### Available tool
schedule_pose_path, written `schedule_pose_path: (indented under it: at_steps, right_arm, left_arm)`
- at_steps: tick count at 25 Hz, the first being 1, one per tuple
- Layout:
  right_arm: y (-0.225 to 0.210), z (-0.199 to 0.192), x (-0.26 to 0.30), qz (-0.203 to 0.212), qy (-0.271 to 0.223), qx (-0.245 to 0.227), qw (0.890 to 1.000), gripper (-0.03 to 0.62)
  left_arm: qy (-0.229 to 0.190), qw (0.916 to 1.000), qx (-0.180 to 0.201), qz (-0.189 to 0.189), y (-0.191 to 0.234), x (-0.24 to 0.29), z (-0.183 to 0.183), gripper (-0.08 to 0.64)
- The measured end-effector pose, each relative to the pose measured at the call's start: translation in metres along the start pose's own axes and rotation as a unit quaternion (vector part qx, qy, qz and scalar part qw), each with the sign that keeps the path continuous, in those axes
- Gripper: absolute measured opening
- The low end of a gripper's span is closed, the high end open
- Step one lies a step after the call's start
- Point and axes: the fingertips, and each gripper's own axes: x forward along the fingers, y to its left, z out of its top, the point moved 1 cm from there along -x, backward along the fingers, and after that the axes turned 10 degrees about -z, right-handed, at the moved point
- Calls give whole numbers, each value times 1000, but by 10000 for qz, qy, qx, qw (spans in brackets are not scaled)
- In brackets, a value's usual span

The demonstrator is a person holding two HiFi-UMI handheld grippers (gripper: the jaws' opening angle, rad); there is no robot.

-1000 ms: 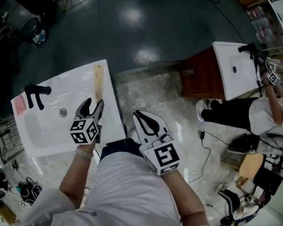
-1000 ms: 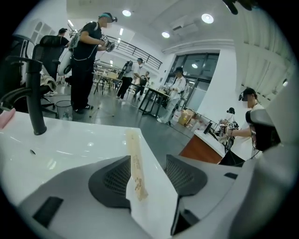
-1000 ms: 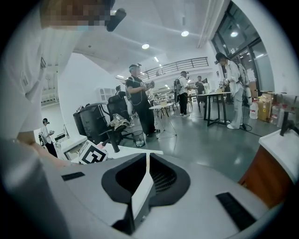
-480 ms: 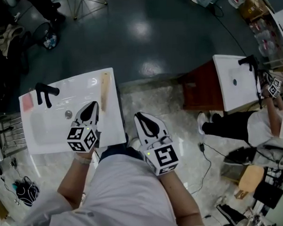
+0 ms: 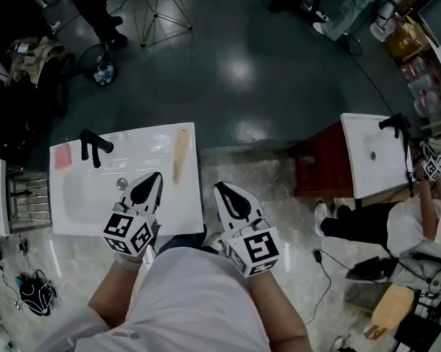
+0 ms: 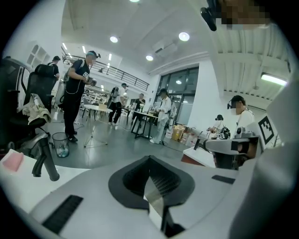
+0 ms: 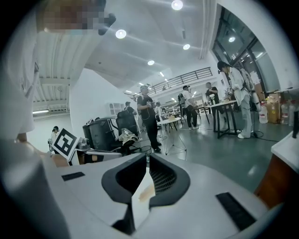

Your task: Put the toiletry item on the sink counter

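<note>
**Desk:** Where's the toiletry item?

**Me:** I see the toiletry item (image 5: pixel 180 155) lying flat on the sink counter (image 5: pixel 187 206), on the strip right of the basin (image 5: pixel 83 196). It's a slim beige stick.

**Desk:** And your grippers?

**Me:** My left gripper (image 5: pixel 154 179) has its jaws pressed together with nothing between them. Its tip hovers over the counter's front, near the item but apart from it. My right gripper (image 5: pixel 221 188) is closed and empty too, just off the counter's right edge.

**Desk:** Any writing?

**Me:** Only the black-and-white square markers on each cube (image 5: pixel 129 232). Any print on the item is too small for me to tell. A pink block (image 5: pixel 62 158) sits beside the black faucet (image 5: pixel 95 146).
</note>
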Motion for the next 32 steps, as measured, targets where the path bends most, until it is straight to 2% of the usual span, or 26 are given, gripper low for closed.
schedule_pose_path:
  at_steps: [9,14,21,26,32]
  right_arm:
    - [14,25,-13,273,-240,-89,9993,31]
    - [27,34,-19,432,-367,-136,9983,31]
    - [42,42,-23,627,-513,-223,9965,31]
    - [57,39,-23,807,-602,-261,9946,31]
    - [70,42,-23,953,-677,-323,9926,31]
  left_arm:
    - [-270,9994,174,-121,-36,-33,36,17]
    - [-464,9983,336,-56,-45,-52,53,17]
    - [-667,9967,454,46,-53,-73,63,17]
    - [-666,9951,720,148,-52,-85,58,17]
    - [-866,9935,699,236,-49,-100,59,17]
